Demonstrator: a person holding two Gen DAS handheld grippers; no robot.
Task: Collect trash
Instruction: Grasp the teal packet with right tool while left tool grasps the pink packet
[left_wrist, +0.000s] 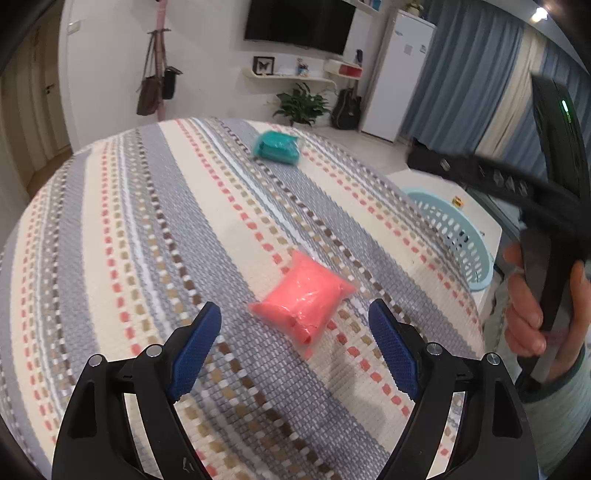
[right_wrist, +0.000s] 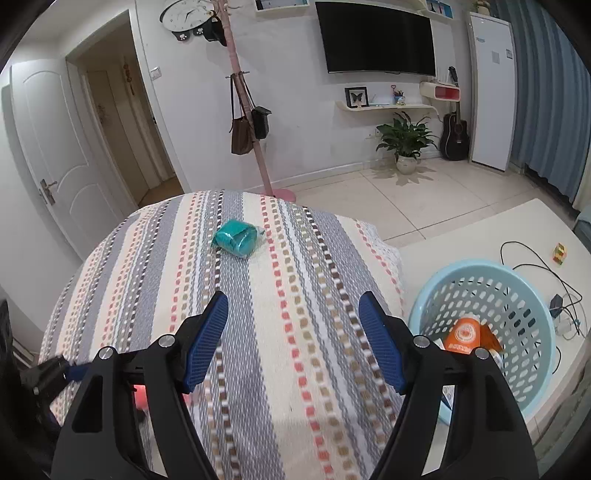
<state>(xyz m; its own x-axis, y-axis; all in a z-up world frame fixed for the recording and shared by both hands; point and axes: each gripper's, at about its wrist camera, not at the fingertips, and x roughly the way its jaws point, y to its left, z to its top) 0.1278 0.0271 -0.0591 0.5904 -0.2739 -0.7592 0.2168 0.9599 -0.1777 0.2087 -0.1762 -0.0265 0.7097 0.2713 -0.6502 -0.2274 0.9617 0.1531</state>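
Note:
A pink plastic packet (left_wrist: 304, 299) lies on the striped cloth (left_wrist: 147, 240), just ahead of my open, empty left gripper (left_wrist: 295, 321), between its blue pads. A teal packet (left_wrist: 276, 148) lies farther back on the cloth; it also shows in the right wrist view (right_wrist: 236, 238). My right gripper (right_wrist: 293, 314) is open and empty above the cloth (right_wrist: 295, 369), well short of the teal packet. A light blue basket (right_wrist: 487, 325) stands to the right and holds an orange container (right_wrist: 463, 334). Its rim shows in the left wrist view (left_wrist: 454, 236).
The basket stands on a white low table (right_wrist: 480, 229) with black cables (right_wrist: 539, 269) and a small coloured cube (right_wrist: 559, 253). A hand holding the right gripper's body (left_wrist: 546, 206) fills the right of the left wrist view. A coat stand (right_wrist: 258, 147) and plant (right_wrist: 404, 142) stand beyond.

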